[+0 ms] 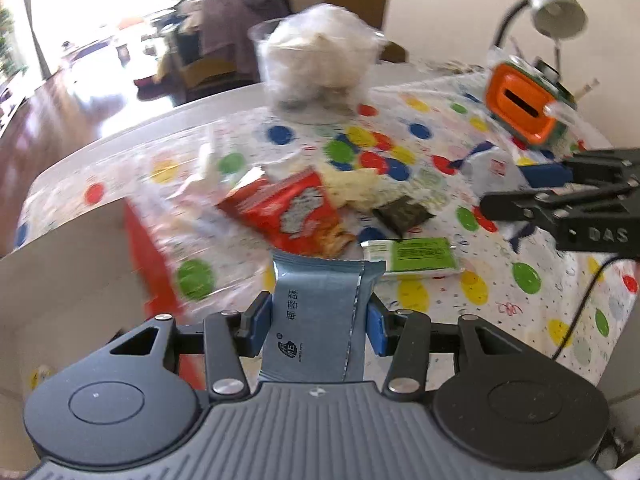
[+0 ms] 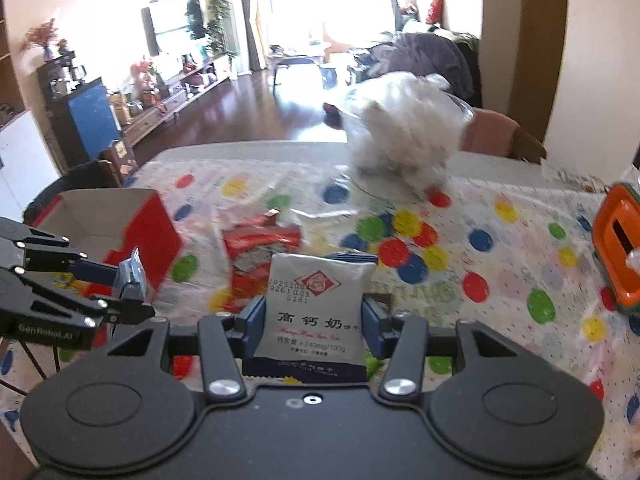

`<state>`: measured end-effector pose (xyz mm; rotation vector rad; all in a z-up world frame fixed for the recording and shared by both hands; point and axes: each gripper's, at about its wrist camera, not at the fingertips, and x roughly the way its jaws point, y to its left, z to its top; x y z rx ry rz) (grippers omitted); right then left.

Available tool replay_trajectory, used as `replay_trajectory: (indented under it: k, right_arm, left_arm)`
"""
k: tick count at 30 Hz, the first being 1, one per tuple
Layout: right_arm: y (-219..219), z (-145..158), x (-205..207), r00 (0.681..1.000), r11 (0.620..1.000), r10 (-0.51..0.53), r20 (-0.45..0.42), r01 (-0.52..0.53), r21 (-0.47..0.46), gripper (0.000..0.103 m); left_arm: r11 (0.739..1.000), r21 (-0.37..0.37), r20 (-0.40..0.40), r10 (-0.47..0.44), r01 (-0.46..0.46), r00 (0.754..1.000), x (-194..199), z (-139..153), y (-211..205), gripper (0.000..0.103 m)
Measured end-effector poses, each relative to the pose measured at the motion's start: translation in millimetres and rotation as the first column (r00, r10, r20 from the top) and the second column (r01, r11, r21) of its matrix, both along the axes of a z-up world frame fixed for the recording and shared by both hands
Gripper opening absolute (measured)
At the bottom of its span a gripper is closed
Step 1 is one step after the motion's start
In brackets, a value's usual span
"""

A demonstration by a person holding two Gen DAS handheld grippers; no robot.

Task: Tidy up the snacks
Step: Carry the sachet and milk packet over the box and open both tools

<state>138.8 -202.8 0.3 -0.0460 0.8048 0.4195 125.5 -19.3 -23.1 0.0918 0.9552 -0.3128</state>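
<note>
My left gripper (image 1: 319,322) is shut on a grey-blue snack packet (image 1: 316,320), held above the table next to a red cardboard box (image 1: 60,264) at the left. My right gripper (image 2: 313,326) is shut on a white milk-snack packet (image 2: 318,304) with a red diamond logo. Loose snacks lie on the dotted tablecloth (image 1: 480,288): a red packet (image 1: 288,212), a green packet (image 1: 416,256) and a small dark packet (image 1: 402,214). In the right wrist view the left gripper (image 2: 128,288) with its packet (image 2: 132,270) is beside the red box (image 2: 148,236). The right gripper shows in the left wrist view (image 1: 512,184).
A clear container (image 1: 316,68) stuffed with white wrappers stands at the table's far side. An orange and green box (image 1: 524,104) and a desk lamp (image 1: 556,4) are at the far right. A black cable (image 1: 580,308) hangs over the right edge.
</note>
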Motion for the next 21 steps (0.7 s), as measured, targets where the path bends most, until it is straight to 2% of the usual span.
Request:
replay_trajectory:
  k: [10, 21]
  right_arm:
    - [57.0, 21.8, -11.9, 0.995, 0.995, 0.093, 0.04, -0.094, 0.03, 0.049]
    - [136.7, 30.1, -15.7, 0.978, 0.98, 0.195, 0.072, -0.197, 0.025, 0.049]
  left_arm:
    - [0.98, -0.039, 0.004, 0.194, -0.194, 0.981, -21.3, 24.3, 79.4, 0.047]
    - [0.926, -0.048, 0.021, 0.376, -0.374, 0.927, -33.4, 36.9, 178.7, 0.047]
